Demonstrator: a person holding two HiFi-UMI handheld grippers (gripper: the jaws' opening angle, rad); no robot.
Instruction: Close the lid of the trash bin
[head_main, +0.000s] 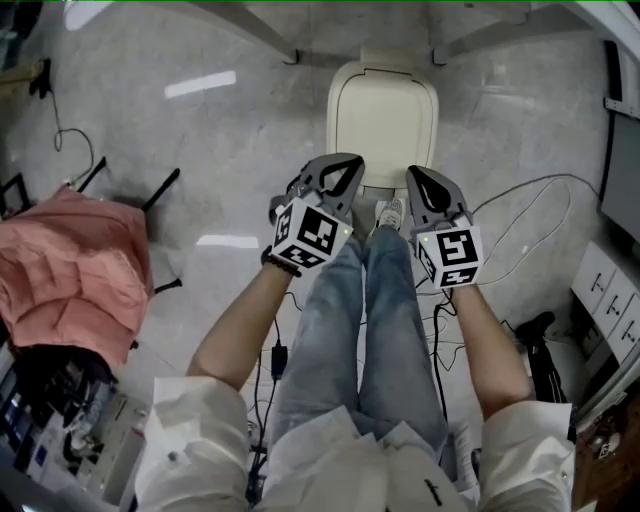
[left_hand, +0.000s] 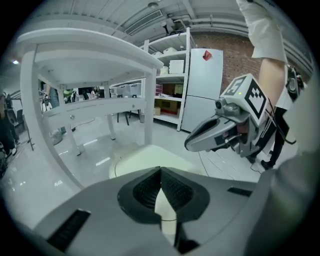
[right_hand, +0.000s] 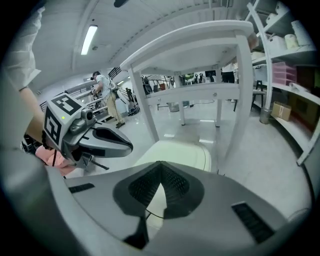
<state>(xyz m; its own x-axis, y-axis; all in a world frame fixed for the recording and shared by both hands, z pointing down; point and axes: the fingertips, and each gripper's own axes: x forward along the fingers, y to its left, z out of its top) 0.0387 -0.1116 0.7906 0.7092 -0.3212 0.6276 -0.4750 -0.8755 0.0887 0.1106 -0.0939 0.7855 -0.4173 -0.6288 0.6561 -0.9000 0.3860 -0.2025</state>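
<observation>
While the trash bin lid lies shut, the left hand-held gripper and the right hand-held gripper hang near it. Both are closed, empty.

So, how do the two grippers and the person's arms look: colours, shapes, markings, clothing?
The left gripper and the right gripper both have smooth grey, beak-shaped shells with black insets. Each carries a white cube with black square markers: the left cube and the right cube. The inner pads are black and ribbed. The person wears white sleeves that leave the forearms bare.
</observation>
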